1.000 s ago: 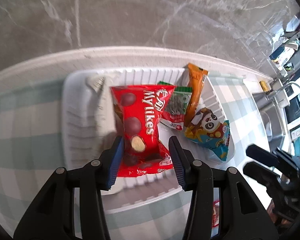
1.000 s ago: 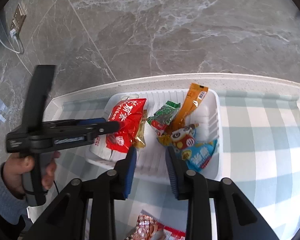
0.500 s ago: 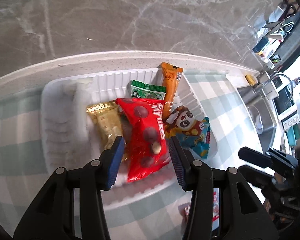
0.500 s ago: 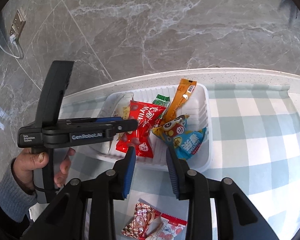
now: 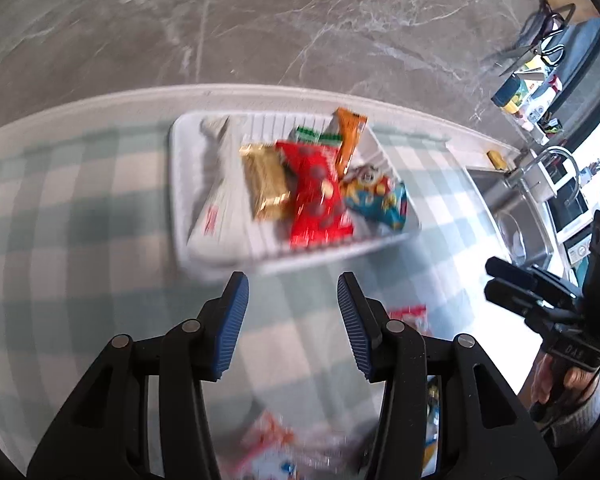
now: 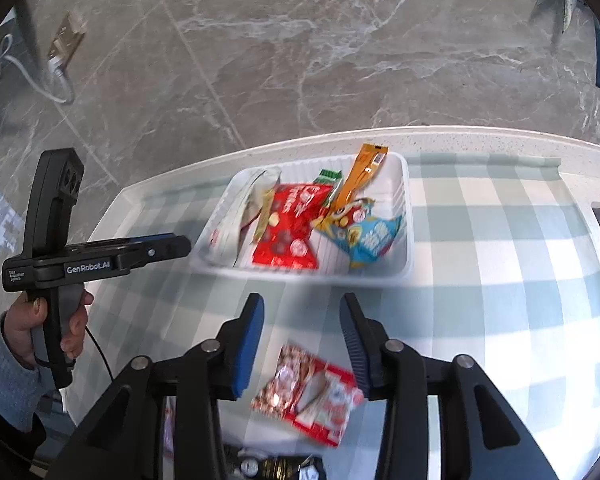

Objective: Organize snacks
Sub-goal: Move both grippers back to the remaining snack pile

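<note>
Left claw (image 5: 291, 312): blue-padded jaws apart, nothing between them, hanging over the checked cloth (image 5: 59, 240) just short of the tray's near rim. Right claw (image 6: 302, 342): jaws apart, empty, poised above a loose red-and-white snack packet (image 6: 312, 398) lying on the cloth at 6 o'clock of that view. White ribbed tray (image 6: 407, 216), at 12 o'clock from both claws, holds: red chocolate-ball bag (image 6: 287, 228), centre; gold foil pack (image 5: 264, 184), touching the red bag on its 9 o'clock side in the left view; white sachet (image 5: 215, 200) along the tray's left wall; green packet (image 6: 328, 178), partly covered at the back; orange stick pack (image 6: 364, 176), leaning toward the far rim; blue panda-print bag (image 6: 370, 236), at 3 o'clock of the red bag. Further packets show blurred at the bottom edge of both views; kind cannot be told. Step judged in hand: between placements, the tray part-filled and loose snacks still outside it. Next move calls for the right claw to drop over the red-and-white packet, pinch it flat, then carry it to a bare patch of the tray. Legible writing: "GenRobot.AI" and "Data Acquisition System" on the left claw's body, seen from the right view; packet lettering too blurred to read.
</note>
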### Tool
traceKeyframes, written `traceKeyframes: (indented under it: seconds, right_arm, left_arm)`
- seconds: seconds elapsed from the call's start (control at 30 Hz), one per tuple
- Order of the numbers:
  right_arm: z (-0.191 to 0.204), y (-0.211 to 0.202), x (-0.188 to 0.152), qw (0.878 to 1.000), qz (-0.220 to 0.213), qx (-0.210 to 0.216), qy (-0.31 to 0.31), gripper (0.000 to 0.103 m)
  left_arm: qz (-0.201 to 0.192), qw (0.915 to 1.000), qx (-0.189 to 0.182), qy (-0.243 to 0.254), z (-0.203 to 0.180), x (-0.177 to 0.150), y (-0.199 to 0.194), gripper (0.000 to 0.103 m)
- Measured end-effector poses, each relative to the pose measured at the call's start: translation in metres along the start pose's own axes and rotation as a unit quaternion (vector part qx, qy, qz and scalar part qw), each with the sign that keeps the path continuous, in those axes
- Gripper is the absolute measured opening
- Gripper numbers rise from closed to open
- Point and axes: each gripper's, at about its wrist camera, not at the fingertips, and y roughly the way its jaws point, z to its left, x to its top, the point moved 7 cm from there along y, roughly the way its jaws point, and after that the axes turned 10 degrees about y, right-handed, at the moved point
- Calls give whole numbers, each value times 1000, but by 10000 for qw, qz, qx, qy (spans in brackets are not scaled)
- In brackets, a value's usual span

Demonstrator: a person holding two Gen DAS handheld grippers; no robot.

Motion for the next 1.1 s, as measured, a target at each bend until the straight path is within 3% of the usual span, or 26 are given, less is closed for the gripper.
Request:
traceKeyframes:
  seconds: [0.27, 0.6, 0.8, 1.1]
  right_arm:
    - [14, -21, -49, 9989, 123, -1, -441, 51]
    - [34, -25, -116, 9905, 581, 58, -1249, 52]
    - [45, -22, -159, 9759, 955, 82, -1959, 52]
    - [53, -22, -192, 9465, 1229, -21, -2984, 53]
  left_arm:
    - [246, 9989, -26, -395, -4, -77, -23, 45]
    - [683, 9955, -44, -653, -15, -161, -30, 45]
    - [893, 9935, -45, -700, -25, -189, -22, 45]
    - [1057, 9916, -14, -751, -28, -201, -7, 45]
